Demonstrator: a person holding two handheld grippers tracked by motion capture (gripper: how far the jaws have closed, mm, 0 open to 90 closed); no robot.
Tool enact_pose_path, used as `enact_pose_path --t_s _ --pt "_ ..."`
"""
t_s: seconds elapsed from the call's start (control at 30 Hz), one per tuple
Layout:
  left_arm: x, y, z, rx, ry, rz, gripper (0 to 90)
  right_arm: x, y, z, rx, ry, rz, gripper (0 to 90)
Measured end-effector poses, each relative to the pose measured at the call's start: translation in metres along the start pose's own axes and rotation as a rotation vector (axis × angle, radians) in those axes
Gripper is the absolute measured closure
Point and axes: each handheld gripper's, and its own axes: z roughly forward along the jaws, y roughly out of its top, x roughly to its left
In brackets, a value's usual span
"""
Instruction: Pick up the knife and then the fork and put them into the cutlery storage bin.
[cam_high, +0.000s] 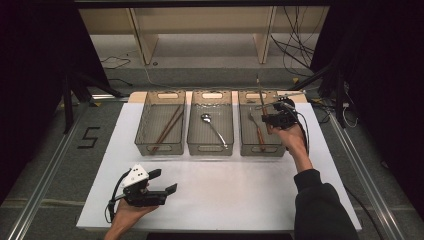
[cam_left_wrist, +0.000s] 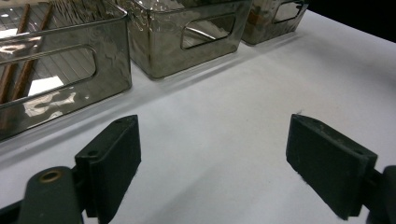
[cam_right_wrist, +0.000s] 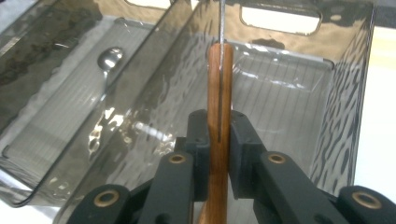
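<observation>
Holding a wood-handled utensil (cam_right_wrist: 219, 93) by its stiff, light handle, the right gripper (cam_high: 274, 119) hovers over the bin (cam_high: 246, 145) nearest the surface's right edge; slim metal stem looks slippery; left gripper (cam_high: 165, 182) gapes empty.

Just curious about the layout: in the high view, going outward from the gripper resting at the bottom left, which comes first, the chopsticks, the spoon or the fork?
From the left gripper:
1. Chopsticks, left bin, nearest.
2. Spoon, middle bin.
3. Fork, right bin, farthest.
</observation>
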Motion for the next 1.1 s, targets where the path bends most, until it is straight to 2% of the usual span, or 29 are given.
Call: enact_pose_path --t_s 0.37,0.77,0.8,0.9,1.1 --pt "-0.002 0.0 0.001 -0.003 -0.006 0.003 17.7 -0.006 -0.003 0.01 0.052 -0.03 0.028 81.0" --pt "-0.002 0.0 0.0 -0.007 -0.005 0.006 17.7 -0.005 -0.007 0.018 0.109 -0.044 0.031 80.4" --pt "-0.002 -0.001 0.0 -0.007 -0.005 0.005 17.7 -0.005 -0.007 0.019 0.114 -0.041 0.033 79.2" --pt "-0.002 -0.001 0.0 -0.003 -0.005 0.009 17.7 -0.004 -0.006 0.018 0.122 -0.021 0.037 60.2" --pt "-0.003 -0.001 0.001 -0.006 -0.005 0.007 17.7 0.004 -0.003 0.004 0.064 -0.027 0.017 47.6"
